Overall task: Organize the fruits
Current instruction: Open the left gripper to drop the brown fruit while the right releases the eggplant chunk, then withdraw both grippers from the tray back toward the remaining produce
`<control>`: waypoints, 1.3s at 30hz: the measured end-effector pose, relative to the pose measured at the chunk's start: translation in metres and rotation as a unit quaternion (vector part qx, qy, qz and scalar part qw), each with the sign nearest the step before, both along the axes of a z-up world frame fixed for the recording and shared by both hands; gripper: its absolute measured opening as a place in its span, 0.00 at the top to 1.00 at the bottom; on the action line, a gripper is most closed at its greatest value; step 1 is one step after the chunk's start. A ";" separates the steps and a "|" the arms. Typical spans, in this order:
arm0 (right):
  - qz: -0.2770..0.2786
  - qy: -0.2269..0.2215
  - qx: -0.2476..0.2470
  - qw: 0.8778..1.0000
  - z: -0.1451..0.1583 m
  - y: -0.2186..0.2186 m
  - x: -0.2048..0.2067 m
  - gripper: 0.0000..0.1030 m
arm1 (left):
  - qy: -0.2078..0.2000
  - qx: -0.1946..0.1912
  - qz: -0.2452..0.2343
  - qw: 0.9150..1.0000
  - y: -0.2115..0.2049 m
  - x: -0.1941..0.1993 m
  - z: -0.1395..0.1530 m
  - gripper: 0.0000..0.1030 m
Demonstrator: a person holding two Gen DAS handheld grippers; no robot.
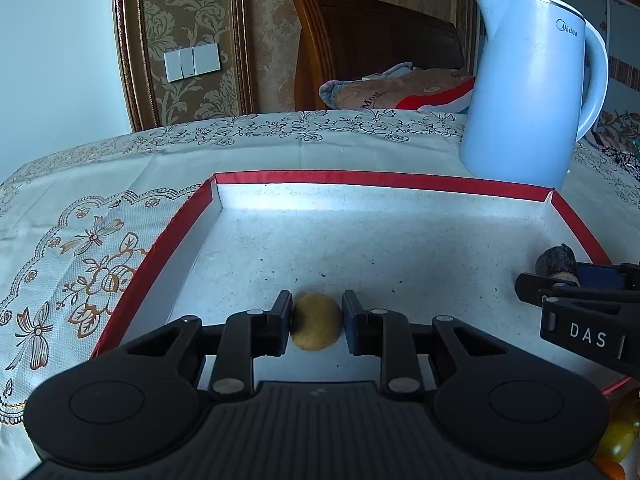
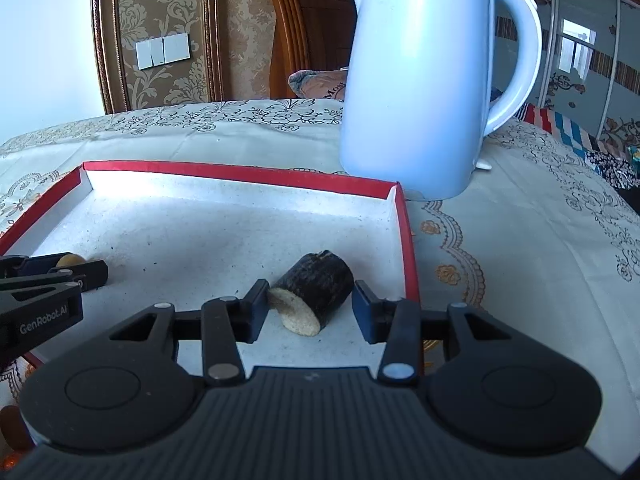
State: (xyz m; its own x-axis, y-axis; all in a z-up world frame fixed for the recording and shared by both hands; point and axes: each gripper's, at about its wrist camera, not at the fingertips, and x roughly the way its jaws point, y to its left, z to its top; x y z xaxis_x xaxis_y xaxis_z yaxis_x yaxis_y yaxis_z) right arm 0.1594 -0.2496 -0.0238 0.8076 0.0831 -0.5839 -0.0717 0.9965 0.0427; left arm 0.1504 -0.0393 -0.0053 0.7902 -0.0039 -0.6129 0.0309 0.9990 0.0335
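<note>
A shallow white tray with a red rim [image 1: 360, 179] lies on the patterned tablecloth. Low over the tray floor near its front, my left gripper [image 1: 316, 304] is shut on a small round tan fruit [image 1: 316, 322]. The right wrist view shows that same fruit [image 2: 70, 259] at the far left. A short dark cylinder of fruit with a pale cut end [image 2: 316, 288] lies on the tray floor by the right wall [image 2: 408, 248]. My right gripper [image 2: 311, 286] straddles it, open, its pads close beside it and not pressing. The left wrist view shows this dark piece [image 1: 554, 260] at the right edge.
A tall pale blue kettle [image 1: 528, 88] stands on the cloth just behind the tray's far right corner [image 2: 394, 190]. Green and orange fruits [image 1: 618, 436] lie outside the tray at the near right. Beyond the table are a wooden headboard and pillows.
</note>
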 end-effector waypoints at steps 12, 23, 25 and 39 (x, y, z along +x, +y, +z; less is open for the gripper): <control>-0.011 -0.046 -0.028 0.998 0.005 0.003 -0.019 0.25 | -0.047 -0.017 0.011 0.999 0.009 -0.018 0.013 0.38; -0.001 -0.068 0.000 0.998 0.006 -0.004 -0.038 0.20 | -0.062 -0.018 0.023 0.998 0.021 -0.043 0.019 0.34; 0.003 -0.073 0.009 0.997 0.006 -0.006 -0.042 0.15 | -0.059 -0.027 0.029 0.997 0.026 -0.047 0.019 0.34; -0.019 -0.089 0.013 0.996 0.005 -0.012 -0.055 0.00 | -0.065 -0.011 0.036 0.997 0.027 -0.056 0.013 0.30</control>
